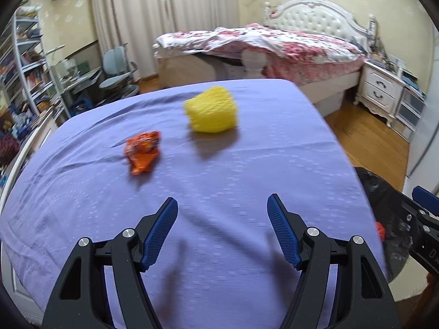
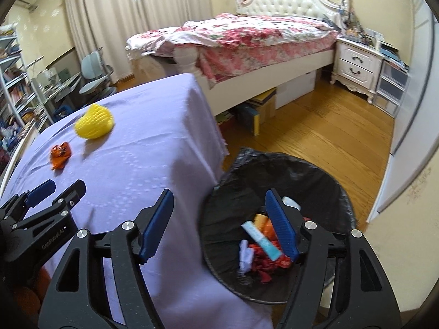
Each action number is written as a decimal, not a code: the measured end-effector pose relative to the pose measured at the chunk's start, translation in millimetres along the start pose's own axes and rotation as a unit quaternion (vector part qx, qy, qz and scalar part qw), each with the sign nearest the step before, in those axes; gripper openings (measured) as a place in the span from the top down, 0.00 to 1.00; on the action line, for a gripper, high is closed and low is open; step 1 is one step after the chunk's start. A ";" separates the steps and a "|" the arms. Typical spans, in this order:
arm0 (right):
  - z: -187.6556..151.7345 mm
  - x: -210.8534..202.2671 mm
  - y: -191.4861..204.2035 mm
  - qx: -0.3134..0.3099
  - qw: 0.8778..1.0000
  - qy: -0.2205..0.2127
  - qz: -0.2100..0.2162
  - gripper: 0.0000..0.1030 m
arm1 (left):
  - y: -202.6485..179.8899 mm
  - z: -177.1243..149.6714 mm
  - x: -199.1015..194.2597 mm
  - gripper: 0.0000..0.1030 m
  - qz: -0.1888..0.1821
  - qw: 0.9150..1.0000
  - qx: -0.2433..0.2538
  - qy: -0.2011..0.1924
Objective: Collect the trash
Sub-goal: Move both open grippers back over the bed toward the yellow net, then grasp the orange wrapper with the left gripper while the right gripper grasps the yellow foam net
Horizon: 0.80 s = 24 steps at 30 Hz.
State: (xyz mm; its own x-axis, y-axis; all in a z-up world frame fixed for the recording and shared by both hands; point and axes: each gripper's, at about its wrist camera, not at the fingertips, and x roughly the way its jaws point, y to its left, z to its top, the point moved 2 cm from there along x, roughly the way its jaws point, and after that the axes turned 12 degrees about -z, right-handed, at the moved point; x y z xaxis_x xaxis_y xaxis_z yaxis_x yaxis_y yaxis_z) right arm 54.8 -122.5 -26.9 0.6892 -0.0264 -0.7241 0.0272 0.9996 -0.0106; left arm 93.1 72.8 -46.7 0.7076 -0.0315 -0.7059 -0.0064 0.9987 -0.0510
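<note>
Both your hand-held grippers gape wide w/ nothing held: left hand-held gripper [image 1: 222, 205] over worktop [image 1: 247, 164], right hand-held gripper [image 2: 219, 197] at bin [image 2: 315, 175].

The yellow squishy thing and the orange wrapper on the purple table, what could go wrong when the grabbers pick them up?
1. The yellow foam net looks soft and light, so it may squash or slip out of the jaws.
2. The orange wrapper lies flat and crumpled on the purple cloth, so the jaws might pinch the cloth too.
3. The trash bin sits beside the table, lower down, so a carried piece could drop on the wooden floor.
</note>
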 end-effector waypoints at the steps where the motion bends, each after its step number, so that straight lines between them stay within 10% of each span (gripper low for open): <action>1: 1.8 1.2 11.2 -0.009 1.000 0.001 0.008 0.34 | 8.0 0.6 0.6 0.34 0.005 1.000 -0.006 0.001; 18: 23.6 32.8 102.9 -0.074 0.996 0.033 0.037 0.29 | 87.9 31.5 37.2 0.34 0.023 0.997 -0.069 0.026; 24: 27.6 39.3 126.0 -0.095 0.994 0.034 0.042 0.28 | 106.4 35.5 50.9 0.60 -0.001 0.996 -0.079 0.046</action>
State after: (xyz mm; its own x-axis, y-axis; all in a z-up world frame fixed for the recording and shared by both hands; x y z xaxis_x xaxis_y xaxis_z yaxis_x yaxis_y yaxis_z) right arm 105.3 2.2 -37.6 0.6319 0.0519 -0.7733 -0.1696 0.9828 -0.0727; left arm 153.5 178.9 -63.0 0.6408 -0.0450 -0.7664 -0.1204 0.9800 -0.1582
